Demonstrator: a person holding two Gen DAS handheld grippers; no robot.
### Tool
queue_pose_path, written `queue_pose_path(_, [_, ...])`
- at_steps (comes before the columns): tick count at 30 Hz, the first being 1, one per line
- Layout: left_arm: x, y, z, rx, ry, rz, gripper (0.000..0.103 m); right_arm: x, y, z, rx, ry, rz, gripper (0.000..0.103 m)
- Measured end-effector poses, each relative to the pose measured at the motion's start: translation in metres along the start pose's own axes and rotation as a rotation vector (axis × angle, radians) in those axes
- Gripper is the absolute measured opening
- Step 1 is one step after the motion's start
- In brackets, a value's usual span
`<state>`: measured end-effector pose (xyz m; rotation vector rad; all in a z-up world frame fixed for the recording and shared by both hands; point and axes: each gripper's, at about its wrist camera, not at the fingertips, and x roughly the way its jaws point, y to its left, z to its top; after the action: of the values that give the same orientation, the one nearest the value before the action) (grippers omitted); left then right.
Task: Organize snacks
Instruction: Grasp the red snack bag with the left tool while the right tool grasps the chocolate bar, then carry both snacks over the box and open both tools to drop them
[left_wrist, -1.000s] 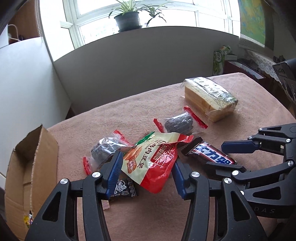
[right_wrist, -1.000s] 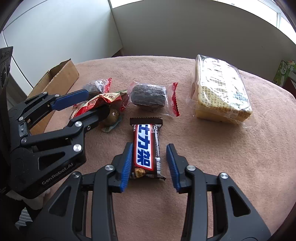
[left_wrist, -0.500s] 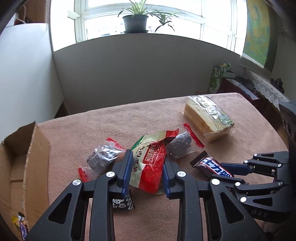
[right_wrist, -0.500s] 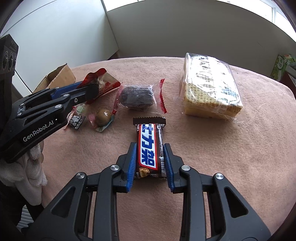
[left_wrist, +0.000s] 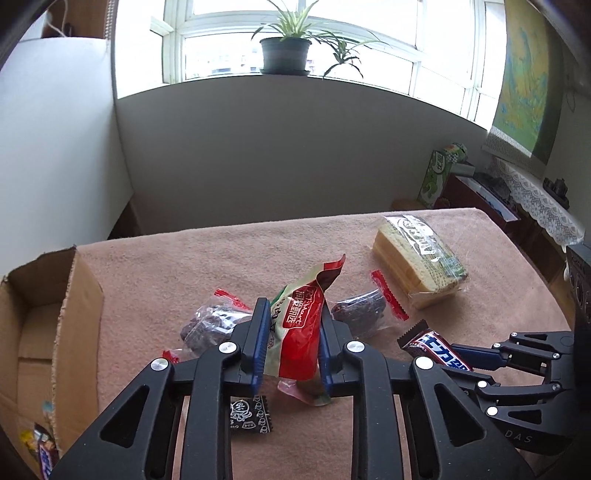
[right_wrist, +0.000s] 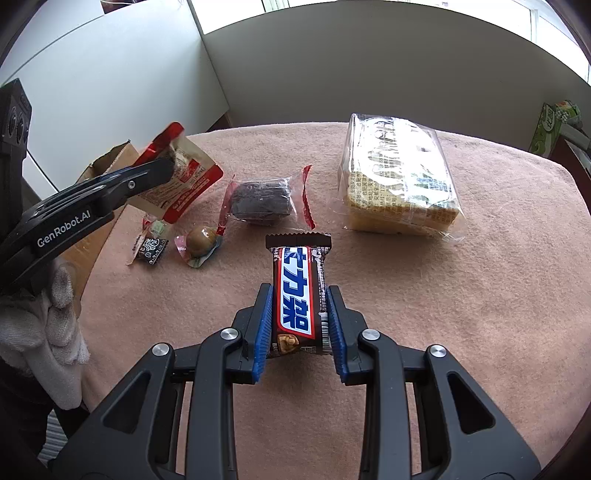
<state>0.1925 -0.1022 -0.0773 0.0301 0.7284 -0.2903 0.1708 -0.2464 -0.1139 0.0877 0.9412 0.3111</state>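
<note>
L wrist: left gripper (left_wrist: 290, 341) jaws pinch red snack pouch (left_wrist: 301, 325); right gripper (right_wrist: 300, 328) jaws pinch choc bar (right_wrist: 299, 295).

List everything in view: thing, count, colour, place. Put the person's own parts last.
snack pouch: one, red, green and white, between the left gripper's pads, lifted off the table
chocolate bar: one, brown wrapper with blue and white lettering, in the right gripper
dark cakes: two, clear wrappers with red ends, mid-table
sliced cake pack: one, yellow, clear wrap, far right
small black packet: one, near left
round sweet: one, brown, beside the packet
cardboard box: one, brown, left edge
table cloth: pink
potted plant: windowsill
left gripper: black, blue pads, closing
right gripper: shut
gloved hand: white
</note>
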Motion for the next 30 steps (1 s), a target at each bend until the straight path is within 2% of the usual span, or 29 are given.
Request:
queue_pose_path(6, [-0.024,0.009,-0.004,-0.042,-0.021,-0.018,0.017,-0.011,0.007,-0.002,-0.015,-0.013,-0.008,0.029])
queue_pose_path(8, [-0.022,0.009,-0.008,-0.025,-0.014,0.007,0.017,-0.014,0.008,-0.003,-0.006,-0.013,-0.004,0.029])
queue_pose_path(10, [-0.017,0.013,-0.012,-0.04,0.0,-0.009,0.017,-0.017,0.009,-0.005,-0.005,-0.016,-0.005,0.029])
queue_pose_path(21, [-0.007,0.001,-0.007,0.008,-0.014,0.016,0.018,-0.036,-0.002,-0.003,0.022,-0.049,-0.027,0.029])
queue_pose_path(30, [-0.032,0.011,-0.009,-0.047,-0.034,-0.008,0.017,-0.049,0.004,-0.002,0.023,-0.074,-0.02,0.029])
